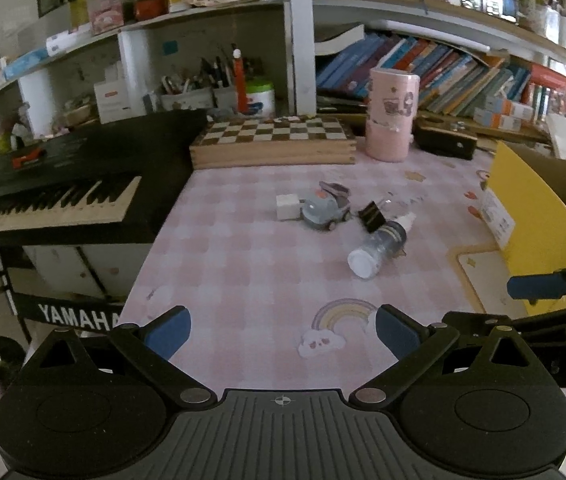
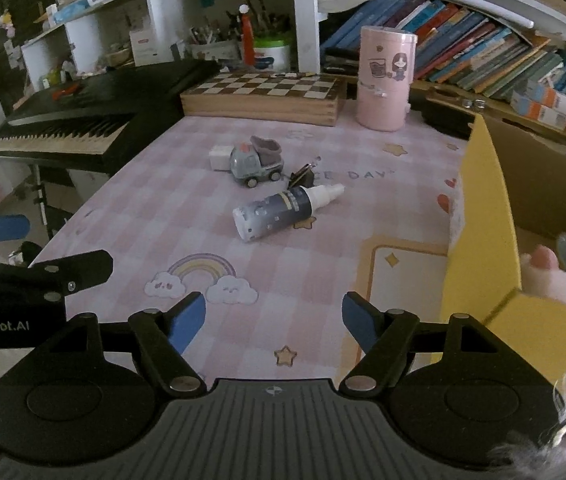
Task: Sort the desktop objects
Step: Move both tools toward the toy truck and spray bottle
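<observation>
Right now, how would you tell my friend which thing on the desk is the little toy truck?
Find the pink checked desk mat in front of the wooden chessboard box. Near its middle lies a small cluster of things, and the toy truck sits at its far left, beside a white cube. It is the only thing with wheels: grey, with its tipper bed raised, unlike the bottle lying flat nearer you.

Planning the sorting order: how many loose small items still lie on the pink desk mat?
4, clustered mid-mat: white cube, toy truck touching it, black binder clip beside the truck, spray bottle lying on its side nearest the camera. Something small could hide behind them.
</observation>
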`<move>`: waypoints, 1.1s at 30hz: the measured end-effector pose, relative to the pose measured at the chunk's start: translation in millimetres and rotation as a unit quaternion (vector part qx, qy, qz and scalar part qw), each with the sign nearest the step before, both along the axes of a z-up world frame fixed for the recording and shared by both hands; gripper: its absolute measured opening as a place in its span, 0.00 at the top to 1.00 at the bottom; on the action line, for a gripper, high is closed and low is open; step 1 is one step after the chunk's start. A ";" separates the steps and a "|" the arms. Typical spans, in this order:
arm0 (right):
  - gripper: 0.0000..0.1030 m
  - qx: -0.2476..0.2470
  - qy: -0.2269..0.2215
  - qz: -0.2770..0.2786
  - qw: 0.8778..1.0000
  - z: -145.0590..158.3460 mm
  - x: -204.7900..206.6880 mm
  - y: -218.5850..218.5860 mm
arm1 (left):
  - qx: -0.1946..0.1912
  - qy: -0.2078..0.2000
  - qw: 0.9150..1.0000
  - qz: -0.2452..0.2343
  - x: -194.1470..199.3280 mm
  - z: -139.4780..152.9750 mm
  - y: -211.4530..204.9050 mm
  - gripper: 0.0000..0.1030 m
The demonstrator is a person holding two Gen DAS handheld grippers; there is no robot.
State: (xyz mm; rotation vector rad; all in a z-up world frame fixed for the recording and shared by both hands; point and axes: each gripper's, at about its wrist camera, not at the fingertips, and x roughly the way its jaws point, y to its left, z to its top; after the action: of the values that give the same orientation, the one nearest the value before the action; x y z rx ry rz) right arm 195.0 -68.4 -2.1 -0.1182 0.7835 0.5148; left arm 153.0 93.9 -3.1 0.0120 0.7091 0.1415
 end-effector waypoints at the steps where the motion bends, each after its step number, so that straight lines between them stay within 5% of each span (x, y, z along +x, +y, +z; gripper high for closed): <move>1: 0.28 0.001 0.000 0.003 1.000 -0.3 3.1 0.7 | 0.001 0.000 1.000 0.004 2.8 0.3 0.0 0.03; 16: 0.23 0.013 0.004 0.037 0.999 -7.7 59.7 19.0 | 0.012 -0.004 0.999 0.051 39.1 2.1 7.3 0.03; 33: 0.21 0.026 0.056 -0.059 0.996 -44.0 138.5 59.1 | 0.018 -0.003 0.996 0.091 56.8 3.6 17.0 0.03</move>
State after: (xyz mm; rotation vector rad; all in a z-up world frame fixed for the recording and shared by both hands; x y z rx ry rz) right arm 333.6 -9.3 -46.1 0.0048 0.8813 0.4320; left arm 209.9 110.9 0.5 -0.0195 0.7004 0.3288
